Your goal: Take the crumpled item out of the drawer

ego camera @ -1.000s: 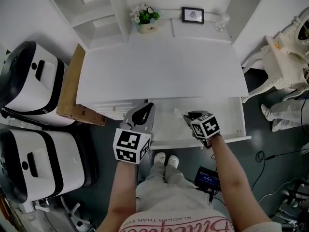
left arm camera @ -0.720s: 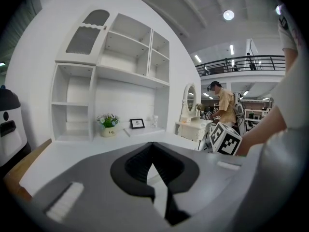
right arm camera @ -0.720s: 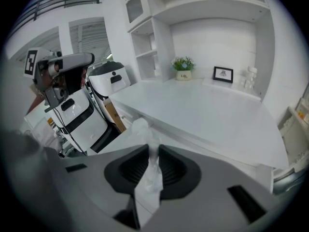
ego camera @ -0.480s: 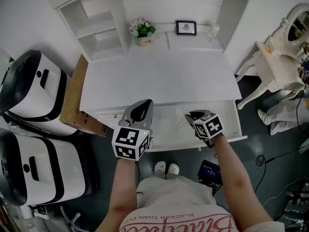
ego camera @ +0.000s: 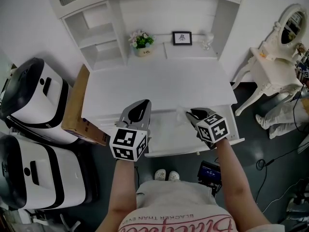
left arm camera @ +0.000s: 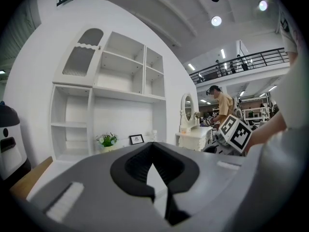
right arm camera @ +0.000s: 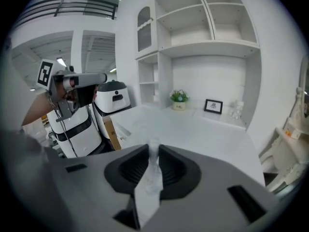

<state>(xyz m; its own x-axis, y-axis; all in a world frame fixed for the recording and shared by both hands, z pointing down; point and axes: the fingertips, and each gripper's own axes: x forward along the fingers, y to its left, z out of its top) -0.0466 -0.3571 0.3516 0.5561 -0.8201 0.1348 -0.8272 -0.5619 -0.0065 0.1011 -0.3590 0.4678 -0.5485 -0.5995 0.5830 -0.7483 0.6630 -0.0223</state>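
**Crumpled clear plastic film (right arm camera: 150,177): location and gripper status**

1. Right gripper (right arm camera: 153,150): the jaws stand narrow and are clamped on the film, with the pads pressing it from both sides. A twisted end projects past the fingertips. A flatter strip trails back between the pads toward the camera.

2. Film position, head view: the film (ego camera: 180,114) appears as a pale wisp at 9 o'clock of the right gripper (ego camera: 192,114), over the pulled-out white drawer (ego camera: 166,129). The wisp is small in that view, so it only appears to be lifted clear of the drawer floor. The right gripper view looks out across the flat white desk top (right arm camera: 193,129).

3. Left gripper (left arm camera: 153,146): the jaws are closed tip to tip, with nothing between them. In the head view the left gripper (ego camera: 144,105) sits over the left end of the drawer, at 9 o'clock of the right gripper and not touching it.

4. Surroundings, referenced to the desk top (ego camera: 154,86):
   - 12 o'clock: small pot of flowers (ego camera: 141,41) and black framed picture (ego camera: 182,37), side by side.
   - 9 o'clock: brown cardboard box (ego camera: 77,105), against the desk edge.
   - 8 to 9 o'clock: two white-and-black machines (ego camera: 29,100).
   - 2 o'clock: white dressing table with oval mirror (ego camera: 275,57).
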